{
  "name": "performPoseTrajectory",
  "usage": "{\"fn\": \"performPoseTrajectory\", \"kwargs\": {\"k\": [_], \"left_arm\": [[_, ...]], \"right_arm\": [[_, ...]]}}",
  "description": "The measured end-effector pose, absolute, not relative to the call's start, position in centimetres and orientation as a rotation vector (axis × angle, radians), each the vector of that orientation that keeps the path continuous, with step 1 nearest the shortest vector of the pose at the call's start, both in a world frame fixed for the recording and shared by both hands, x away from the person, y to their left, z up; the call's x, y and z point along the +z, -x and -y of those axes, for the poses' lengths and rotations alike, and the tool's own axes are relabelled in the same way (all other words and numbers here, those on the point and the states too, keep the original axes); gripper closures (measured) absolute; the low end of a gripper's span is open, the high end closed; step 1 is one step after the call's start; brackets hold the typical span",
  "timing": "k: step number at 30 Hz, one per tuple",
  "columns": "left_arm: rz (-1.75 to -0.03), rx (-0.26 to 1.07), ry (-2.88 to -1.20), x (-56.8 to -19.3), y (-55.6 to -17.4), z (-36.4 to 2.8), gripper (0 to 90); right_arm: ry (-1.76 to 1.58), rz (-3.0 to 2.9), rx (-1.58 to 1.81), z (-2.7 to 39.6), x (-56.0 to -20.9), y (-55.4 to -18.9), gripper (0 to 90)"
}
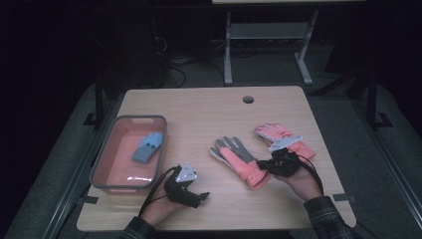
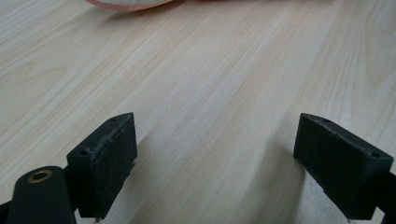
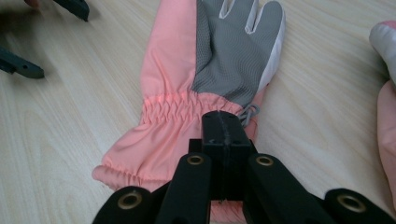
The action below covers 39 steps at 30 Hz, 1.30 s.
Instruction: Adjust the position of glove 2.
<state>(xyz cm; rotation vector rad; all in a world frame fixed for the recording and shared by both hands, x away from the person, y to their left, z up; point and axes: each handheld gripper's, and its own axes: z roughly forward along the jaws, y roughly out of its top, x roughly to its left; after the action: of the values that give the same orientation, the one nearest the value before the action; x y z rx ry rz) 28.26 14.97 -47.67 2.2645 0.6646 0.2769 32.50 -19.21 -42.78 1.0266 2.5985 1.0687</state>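
Observation:
A pink glove with a grey palm lies palm up at the table's middle, cuff toward me. My right gripper is shut, its jaws pressed flat together with the tips low over the gathered cuff; I cannot tell whether any fabric is pinched. A second pink glove lies just right of the first, partly under the right gripper. My left gripper rests open near the front edge, with bare wood between its jaws. A blue glove lies in the bin.
A pink bin with a grey rim stands at the table's left. A round cable hole sits near the far edge. In the right gripper view the left gripper's jaw tips show at the upper left.

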Motion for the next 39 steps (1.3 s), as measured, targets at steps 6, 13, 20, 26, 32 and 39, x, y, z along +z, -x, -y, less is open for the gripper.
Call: {"fn": "performPoseTrajectory", "kwargs": {"k": [6, 13, 20, 26, 32, 39], "left_arm": [[-0.661, 0.277, -2.265, -47.7, -28.3, -15.0, 12.5], [-0.663, 0.273, -2.263, -47.7, -28.3, -14.9, 12.5], [-0.663, 0.272, -2.263, -47.7, -28.3, -14.9, 12.5], [-0.66, 0.275, -2.266, -47.7, -28.3, -14.9, 12.5], [-0.653, 0.275, -2.269, -47.7, -28.4, -14.9, 12.5], [-0.652, 0.272, -2.27, -47.7, -28.4, -14.9, 12.5]], "right_arm": [[-0.995, -2.59, 1.11, 18.0, -42.3, -33.2, 89.7], [-1.026, -2.606, 1.122, 16.0, -42.7, -35.3, 89.5], [-1.025, -2.666, 1.005, 14.7, -44.0, -36.2, 89.4], [-1.042, -2.713, 1.007, 14.6, -44.8, -36.7, 89.8], [-0.955, -2.734, 0.97, 14.2, -44.9, -36.3, 90.0], [-0.882, -2.794, 1.003, 13.6, -45.0, -35.3, 90.0]]}}
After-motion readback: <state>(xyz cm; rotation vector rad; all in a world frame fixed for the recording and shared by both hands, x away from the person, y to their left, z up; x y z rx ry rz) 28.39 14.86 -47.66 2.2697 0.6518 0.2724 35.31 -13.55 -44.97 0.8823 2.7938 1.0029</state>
